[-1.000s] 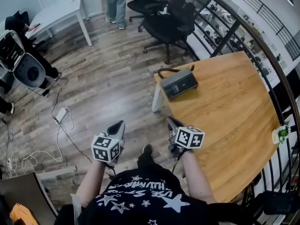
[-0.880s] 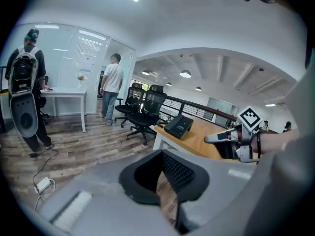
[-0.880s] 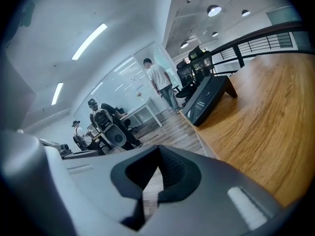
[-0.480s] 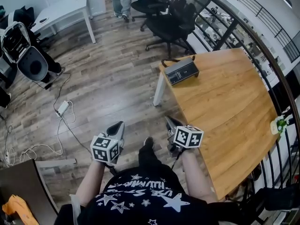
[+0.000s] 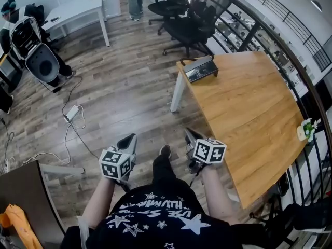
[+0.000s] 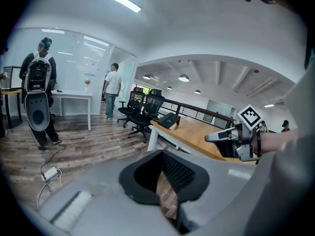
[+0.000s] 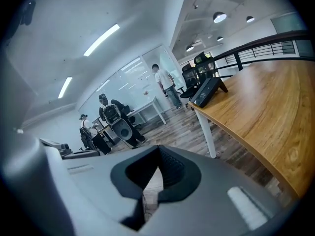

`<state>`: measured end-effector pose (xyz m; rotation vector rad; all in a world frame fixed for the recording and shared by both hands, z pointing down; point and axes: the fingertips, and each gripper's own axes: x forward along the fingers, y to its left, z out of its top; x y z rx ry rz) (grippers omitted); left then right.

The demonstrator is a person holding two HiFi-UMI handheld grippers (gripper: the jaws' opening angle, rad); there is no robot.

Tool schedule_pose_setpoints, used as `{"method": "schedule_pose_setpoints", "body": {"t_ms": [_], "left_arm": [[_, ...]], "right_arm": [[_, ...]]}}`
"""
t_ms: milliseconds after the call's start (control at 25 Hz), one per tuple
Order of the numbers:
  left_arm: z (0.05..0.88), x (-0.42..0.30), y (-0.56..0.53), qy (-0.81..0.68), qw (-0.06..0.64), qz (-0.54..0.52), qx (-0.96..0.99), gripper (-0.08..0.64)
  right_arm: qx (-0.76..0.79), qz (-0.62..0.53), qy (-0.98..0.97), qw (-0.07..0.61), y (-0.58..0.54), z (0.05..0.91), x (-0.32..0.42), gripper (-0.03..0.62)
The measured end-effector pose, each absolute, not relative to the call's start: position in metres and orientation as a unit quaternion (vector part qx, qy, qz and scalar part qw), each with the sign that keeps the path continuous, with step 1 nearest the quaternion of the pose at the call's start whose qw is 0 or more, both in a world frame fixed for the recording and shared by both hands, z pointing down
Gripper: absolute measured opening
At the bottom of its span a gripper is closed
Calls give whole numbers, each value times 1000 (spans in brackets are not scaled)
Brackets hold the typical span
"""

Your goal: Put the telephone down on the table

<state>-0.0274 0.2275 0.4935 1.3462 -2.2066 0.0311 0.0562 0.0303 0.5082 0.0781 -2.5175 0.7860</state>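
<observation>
Holding: nothing, my left gripper (image 5: 132, 137) and right gripper (image 5: 188, 132) jaws closed together
Desk (image 5: 254, 113): telephone (image 5: 201, 69) on far corner
Floor (image 5: 124, 95): wood planks

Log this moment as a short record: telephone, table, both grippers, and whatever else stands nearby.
telephone: on the far corner of the table, nothing touching it
table: wooden, white leg, otherwise mostly bare
left gripper: jaws together, empty, over the floor
right gripper: jaws together, empty, beside the table's edge
office chairs: black, beyond the table
task state: telephone already lies on the table
</observation>
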Motion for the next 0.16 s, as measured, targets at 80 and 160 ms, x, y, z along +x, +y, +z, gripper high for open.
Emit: {"method": "schedule_pose_setpoints", "body": {"t_ms": [80,160], "left_arm": [[499,-20,233,-823,266,12,502,2],[507,-13,240,-826,256,12,503,2]], "right_arm": [[27,286,-925,247,38,517,65,-2],[25,284,-927,244,49,528,73,-2]]}}
